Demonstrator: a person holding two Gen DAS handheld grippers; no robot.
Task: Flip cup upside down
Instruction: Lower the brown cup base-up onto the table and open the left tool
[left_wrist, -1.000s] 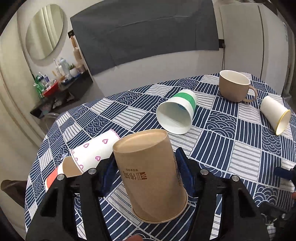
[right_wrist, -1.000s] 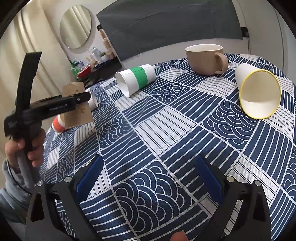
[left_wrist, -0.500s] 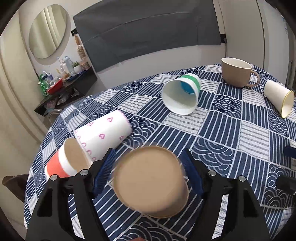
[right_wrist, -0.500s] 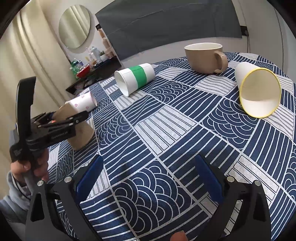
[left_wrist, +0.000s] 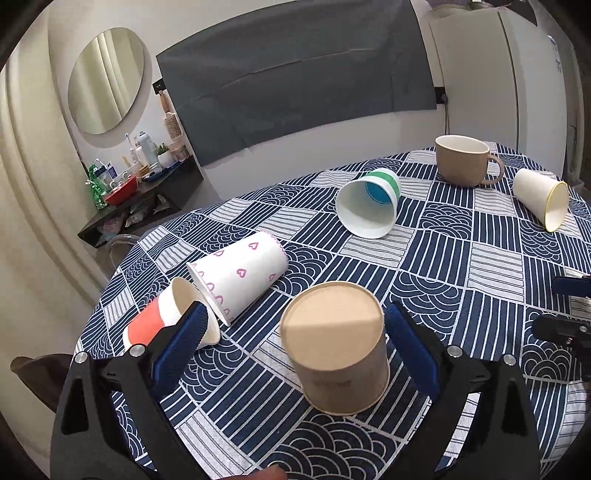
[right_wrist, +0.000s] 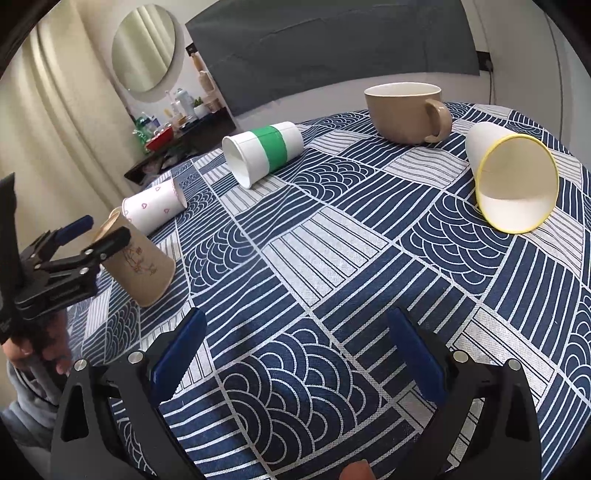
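A brown paper cup (left_wrist: 338, 347) stands upside down on the patterned tablecloth (left_wrist: 491, 266), its base up and its rim on the cloth. My left gripper (left_wrist: 295, 332) is open, with its blue fingers apart on either side of the cup and not touching it. The same cup (right_wrist: 138, 264) and the left gripper (right_wrist: 79, 242) show at the left of the right wrist view. My right gripper (right_wrist: 295, 350) is open and empty, low over the cloth near the table's front.
Lying on their sides are a heart-print cup (left_wrist: 240, 275), an orange-banded cup (left_wrist: 166, 321), a green-banded cup (left_wrist: 369, 210) and a yellow-rimmed cup (right_wrist: 513, 184). A tan mug (right_wrist: 406, 110) stands upright at the back. A cluttered shelf (left_wrist: 140, 192) is beyond the table's left edge.
The left gripper set the brown cup down upside down on the cloth, then opened and let go of it. The right gripper has stayed still.
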